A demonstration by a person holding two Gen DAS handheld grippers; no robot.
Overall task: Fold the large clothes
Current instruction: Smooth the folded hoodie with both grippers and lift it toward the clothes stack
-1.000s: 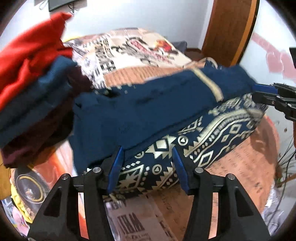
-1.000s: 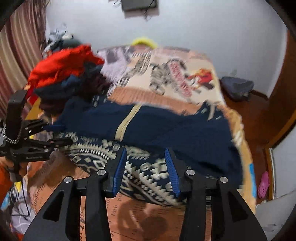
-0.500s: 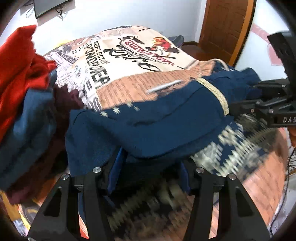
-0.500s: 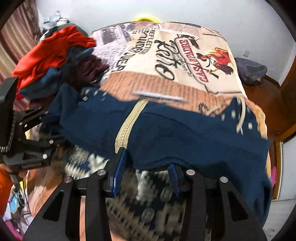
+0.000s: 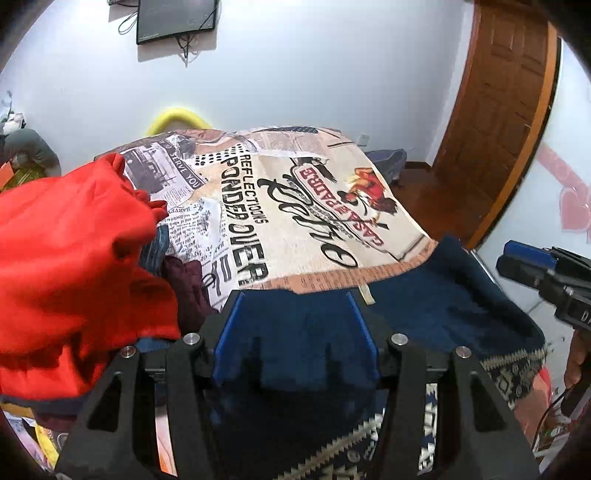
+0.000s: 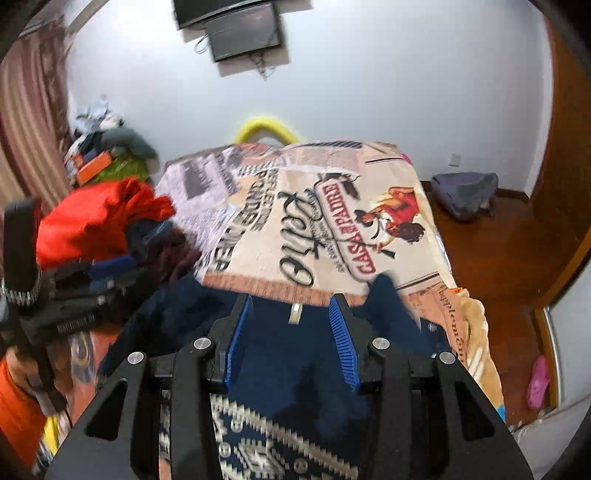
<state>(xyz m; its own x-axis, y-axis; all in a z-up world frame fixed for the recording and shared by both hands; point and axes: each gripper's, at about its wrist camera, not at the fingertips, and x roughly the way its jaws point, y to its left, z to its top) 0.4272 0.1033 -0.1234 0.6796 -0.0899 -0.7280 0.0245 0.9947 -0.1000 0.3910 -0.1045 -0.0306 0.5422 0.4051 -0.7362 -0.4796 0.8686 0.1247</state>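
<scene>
A large navy garment [image 5: 424,306] with a cream geometric pattern and a cream stripe [image 6: 295,314] lies across the near end of the bed. My left gripper [image 5: 295,299] has its jaws wide apart, with the navy cloth bunched between and over them. My right gripper [image 6: 293,302] also has its jaws apart, with the navy cloth lying between them. The right gripper shows at the right edge of the left wrist view [image 5: 535,266]. The left gripper shows at the left edge of the right wrist view [image 6: 55,295]. Whether either gripper pinches the cloth is hidden.
A pile of red, blue and maroon clothes [image 5: 74,251] sits on the bed's left side. The bed has a printed newspaper-style cover [image 5: 295,206]. A wooden door [image 5: 498,110] is at the right, a white wall with a screen [image 6: 243,33] behind.
Both grippers moved forward and up under the garment's near edge. The navy cloth now lies over the jaws, and the patterned side has dropped below them.
</scene>
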